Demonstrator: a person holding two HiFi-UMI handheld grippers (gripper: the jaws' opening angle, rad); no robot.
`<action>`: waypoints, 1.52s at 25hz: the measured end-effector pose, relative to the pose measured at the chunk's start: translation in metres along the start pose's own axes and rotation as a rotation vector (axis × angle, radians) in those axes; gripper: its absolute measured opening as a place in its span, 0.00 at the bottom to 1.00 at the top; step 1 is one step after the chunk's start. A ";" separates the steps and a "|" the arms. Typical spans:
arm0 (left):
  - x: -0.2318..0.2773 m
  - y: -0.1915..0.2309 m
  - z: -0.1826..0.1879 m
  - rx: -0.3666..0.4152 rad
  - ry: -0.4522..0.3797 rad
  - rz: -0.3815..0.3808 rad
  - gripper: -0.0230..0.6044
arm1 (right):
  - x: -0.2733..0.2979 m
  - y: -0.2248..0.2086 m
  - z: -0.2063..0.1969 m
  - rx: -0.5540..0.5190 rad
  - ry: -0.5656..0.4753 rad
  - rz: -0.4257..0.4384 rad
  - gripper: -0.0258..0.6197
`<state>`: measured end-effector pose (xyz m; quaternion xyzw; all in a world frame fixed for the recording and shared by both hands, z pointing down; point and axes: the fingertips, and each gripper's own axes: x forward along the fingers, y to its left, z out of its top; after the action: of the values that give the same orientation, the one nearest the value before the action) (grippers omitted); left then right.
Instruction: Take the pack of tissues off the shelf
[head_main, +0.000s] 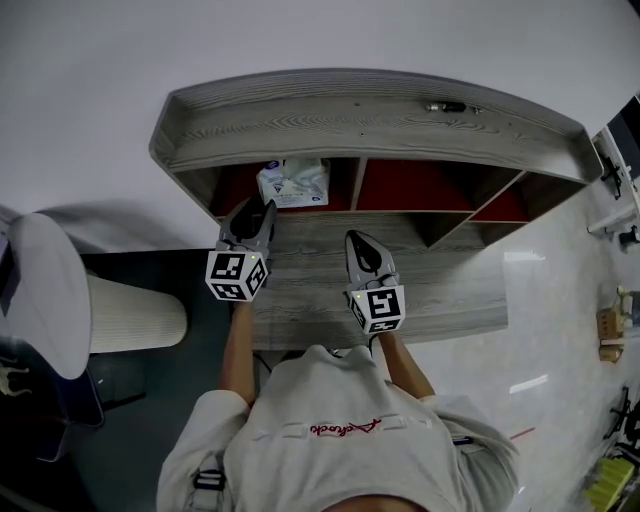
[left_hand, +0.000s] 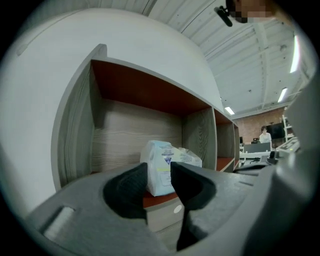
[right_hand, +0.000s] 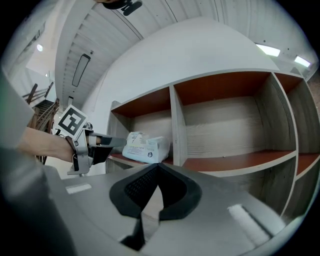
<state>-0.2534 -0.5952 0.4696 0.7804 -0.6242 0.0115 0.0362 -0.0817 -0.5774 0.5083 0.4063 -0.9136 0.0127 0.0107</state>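
Tissue pack (head_main: 293, 183) lying in leftmost compartment of shelf (head_main: 380, 125), near front edge. Left gripper (head_main: 257, 212) hovering at that opening, fingers standing apart, pressing nothing. Right gripper (head_main: 360, 245) hanging before shelf, fingers closed, empty. Pack probably handling light, soft, with slippery wrap; pinching firmly across narrow end looking safest.

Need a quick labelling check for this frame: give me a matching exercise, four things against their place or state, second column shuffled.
1. pack of tissues
2. left gripper
3. right gripper
4. small dark object

A. jaws together
B. lying on top of the shelf
C. in the far-left compartment
D. jaws apart, aimed at the pack

Pairs: 1-C, 2-D, 3-A, 4-B
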 end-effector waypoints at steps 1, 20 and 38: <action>0.003 0.001 -0.001 -0.001 0.006 -0.003 0.28 | 0.001 -0.001 0.000 -0.001 0.001 -0.002 0.05; 0.020 0.012 -0.010 0.022 0.041 -0.038 0.06 | 0.016 -0.004 0.001 -0.014 0.011 -0.055 0.05; -0.009 0.003 0.002 0.017 -0.050 0.012 0.04 | -0.003 -0.003 0.004 -0.024 0.009 -0.053 0.05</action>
<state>-0.2581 -0.5874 0.4667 0.7769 -0.6294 -0.0024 0.0140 -0.0774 -0.5769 0.5044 0.4303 -0.9025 0.0034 0.0200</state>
